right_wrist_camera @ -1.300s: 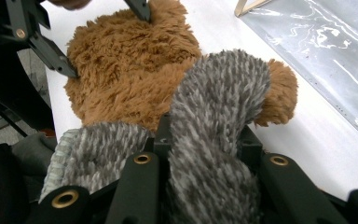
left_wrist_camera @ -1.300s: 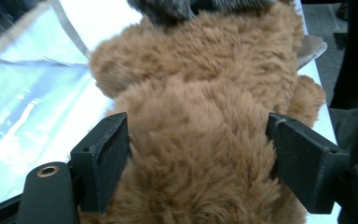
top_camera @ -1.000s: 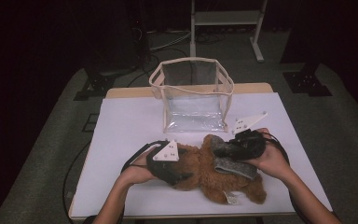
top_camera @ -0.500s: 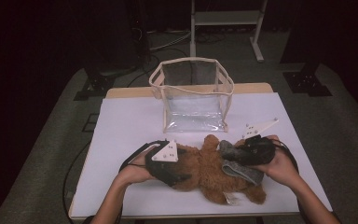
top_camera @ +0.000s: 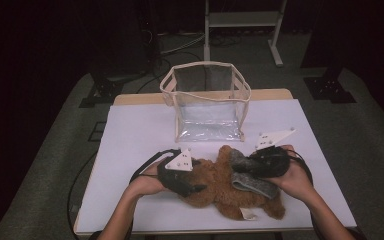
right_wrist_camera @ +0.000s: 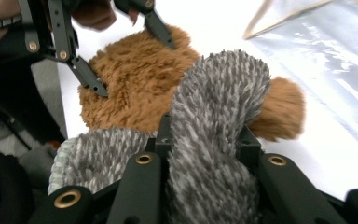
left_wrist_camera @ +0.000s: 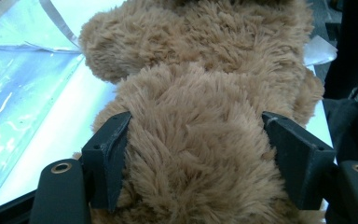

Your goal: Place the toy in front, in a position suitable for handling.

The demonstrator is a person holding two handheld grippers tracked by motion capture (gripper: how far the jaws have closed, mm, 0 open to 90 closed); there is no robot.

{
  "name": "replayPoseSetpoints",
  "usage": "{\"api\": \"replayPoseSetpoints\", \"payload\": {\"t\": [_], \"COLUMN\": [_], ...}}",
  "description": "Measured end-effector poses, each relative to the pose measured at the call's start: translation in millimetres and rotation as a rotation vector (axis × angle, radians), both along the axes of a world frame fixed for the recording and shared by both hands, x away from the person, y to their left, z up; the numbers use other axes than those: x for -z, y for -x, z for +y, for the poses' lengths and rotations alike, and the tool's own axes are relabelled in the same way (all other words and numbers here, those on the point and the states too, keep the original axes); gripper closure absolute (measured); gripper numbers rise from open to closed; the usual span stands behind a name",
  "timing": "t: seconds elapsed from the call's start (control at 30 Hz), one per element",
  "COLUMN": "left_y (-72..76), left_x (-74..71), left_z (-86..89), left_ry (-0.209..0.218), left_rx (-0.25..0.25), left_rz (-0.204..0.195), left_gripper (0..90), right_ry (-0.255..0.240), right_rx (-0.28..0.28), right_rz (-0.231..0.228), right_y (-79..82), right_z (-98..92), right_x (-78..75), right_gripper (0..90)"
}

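Observation:
A brown teddy bear (top_camera: 215,190) lies on the white table (top_camera: 140,130) near its front edge. A grey fuzzy cloth (top_camera: 252,184) is draped over the bear's right part. My left gripper (top_camera: 200,189) comes in from the left. Its jaws have just been closing, and in the left gripper view both pads of this gripper (left_wrist_camera: 196,154) press into the bear's fur (left_wrist_camera: 200,112). My right gripper (top_camera: 242,167) is shut on a bunched fold of the grey cloth (right_wrist_camera: 214,102). Farther off, the right gripper view also shows the left gripper (right_wrist_camera: 128,58) on the bear (right_wrist_camera: 130,79).
A clear plastic bag with beige trim (top_camera: 207,100) stands upright and open at the table's middle back, just beyond the bear. Its shiny wall (left_wrist_camera: 18,84) lies close on the left of the left gripper view. Both forearms come in over the front edge.

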State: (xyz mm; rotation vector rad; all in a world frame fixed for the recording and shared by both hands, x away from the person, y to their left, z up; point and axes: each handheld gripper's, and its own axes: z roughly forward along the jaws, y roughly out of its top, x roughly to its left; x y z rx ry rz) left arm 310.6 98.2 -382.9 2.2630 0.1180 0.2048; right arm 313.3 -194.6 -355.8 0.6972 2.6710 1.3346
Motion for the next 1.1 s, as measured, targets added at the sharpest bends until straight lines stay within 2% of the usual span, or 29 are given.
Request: {"api": "replayPoseSetpoints", "payload": {"t": [0.1,0.17,0.2,0.33,0.43,0.47,0.5,0.57,0.63,0.7,0.8,0.93,0.97,1.1], "left_y": [-0.9,-1.7,-3.1,-7.8,-10.7,-10.9,-9.3,-3.0,-0.7,2.0,3.0,0.2,0.3,1.9], "left_x": [-4.4,-6.0,-7.5,-7.5,-1.6,1.7,4.1,8.1,7.3,5.8,4.0,3.0,4.2,14.0], "left_z": [3.3,4.6,6.4,8.4,6.8,6.1,5.5,4.0,4.7,7.2,10.0,13.1,12.2,-1.9], "left_ry": [0.015,0.018,0.024,0.031,0.026,0.024,0.031,0.026,0.023,0.016,0.009,0.033,0.033,-0.007], "left_rx": [0.01,0.011,-0.001,-0.013,-0.01,0.01,0.027,0.045,0.042,0.047,0.045,0.012,0.003,0.052], "left_rz": [0.004,0.004,-0.012,0.033,0.088,0.121,0.128,0.088,0.079,0.077,0.072,0.094,0.111,0.16], "left_gripper": [21.7,15.7,11.2,3.2,2.6,4.5,12.9,20.6,22.6,22.5,18.2,6.0,2.4,0.0], "right_ry": [0.025,0.0,-0.02,-0.044,-0.037,-0.028,-0.013,0.0,0.016,0.012,0.019,-0.029,-0.043,-0.057], "right_rx": [-0.028,-0.022,-0.019,-0.03,-0.044,-0.053,-0.065,-0.053,-0.019,-0.014,-0.039,-0.029,-0.032,-0.046], "right_rz": [0.025,0.038,0.042,0.035,0.027,0.026,0.02,0.009,-0.027,-0.027,-0.005,0.014,0.017,0.006], "right_y": [1.3,5.1,8.6,22.1,29.4,30.7,30.9,28.6,23.6,17.9,17.2,25.1,29.5,42.3], "right_z": [9.7,7.6,3.9,-3.7,-5.3,-5.3,-5.4,-5.9,-4.8,-0.5,6.3,-2.7,-6.2,-10.9], "right_x": [12.8,20.5,23.1,27.1,26.2,24.8,21.7,13.6,3.7,1.1,16.4,28.2,30.0,33.5], "right_gripper": [69.5,70.0,70.3,70.6,70.7,70.6,70.6,70.6,70.4,70.1,69.9,71.1,71.3,71.5]}}
